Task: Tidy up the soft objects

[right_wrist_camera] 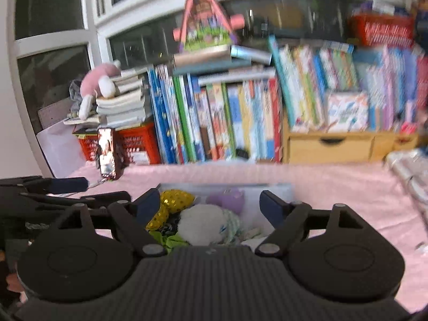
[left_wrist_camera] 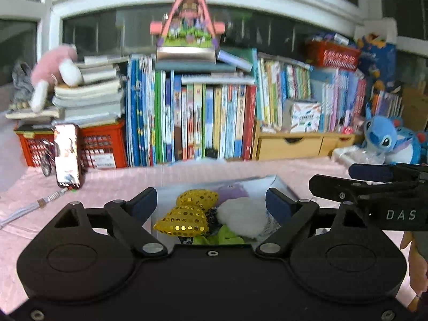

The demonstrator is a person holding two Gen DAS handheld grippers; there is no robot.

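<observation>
My left tongs (left_wrist_camera: 211, 203) and right tongs (right_wrist_camera: 210, 204) both stand open, empty, above the clear box (left_wrist_camera: 278, 184) where gold bow (left_wrist_camera: 184, 214) and white plush (left_wrist_camera: 240, 218) sit gathered together

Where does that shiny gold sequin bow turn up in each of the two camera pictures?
Left wrist view: gold sequin bow sits low centre, between the tool's fingers.
Right wrist view: the bow is low, left of centre, beside the left finger.
Shared landmark: pink toy house atop the books.
</observation>
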